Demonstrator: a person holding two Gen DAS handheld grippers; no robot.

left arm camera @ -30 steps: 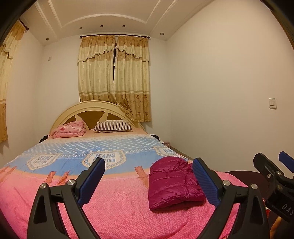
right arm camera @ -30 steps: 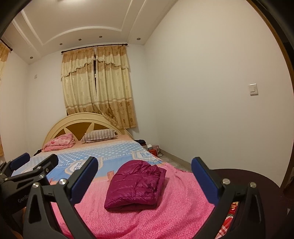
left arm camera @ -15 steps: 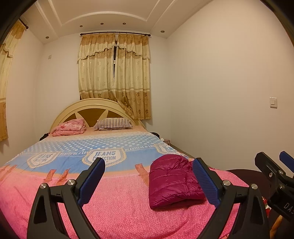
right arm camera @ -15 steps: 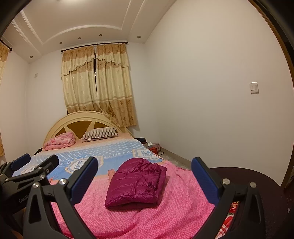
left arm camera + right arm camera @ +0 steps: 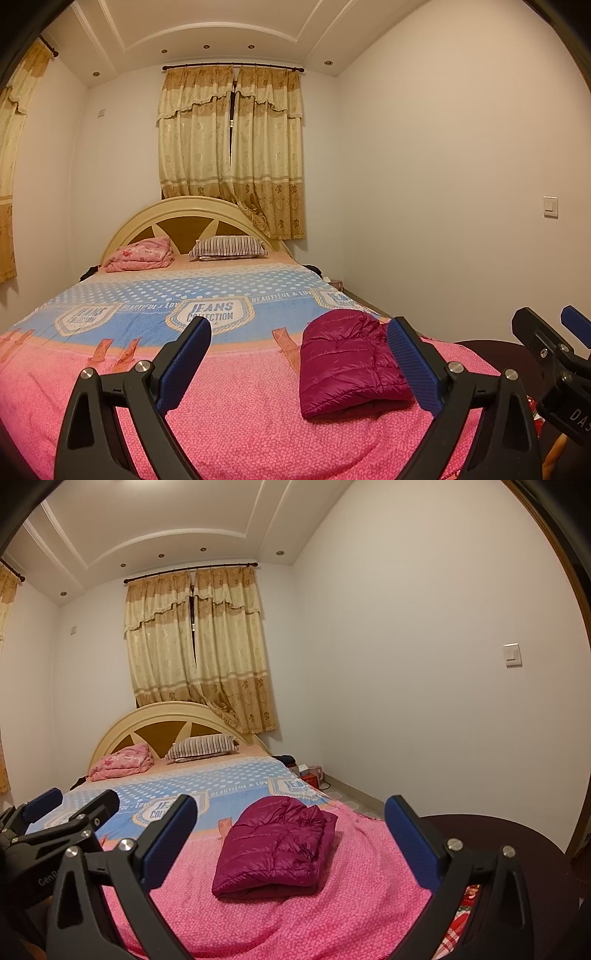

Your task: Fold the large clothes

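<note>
A magenta puffer jacket (image 5: pixel 347 363) (image 5: pixel 277 849) lies folded into a compact bundle on the pink end of the bed cover, toward the bed's right side. My left gripper (image 5: pixel 299 332) hangs open above the foot of the bed, with the jacket just inside its right finger. My right gripper (image 5: pixel 290 808) is open too, held back from the bed with the bundle framed between its fingers. Neither touches the jacket. The right gripper's body (image 5: pixel 554 365) shows at the right edge of the left wrist view, and the left gripper's body (image 5: pixel 55 823) at the left edge of the right wrist view.
The bed (image 5: pixel 110 406) has a pink and blue cover, a striped pillow (image 5: pixel 229 247) and a folded pink blanket (image 5: pixel 142 254) by the arched headboard. A dark round table (image 5: pixel 517 838) stands at the bed's right foot. Boxes (image 5: pixel 310 771) sit on the floor by the right wall.
Both views have tilted slightly, so the bed and jacket sit a little lower and nearer in frame. The jacket has stayed put and both grippers remain open.
</note>
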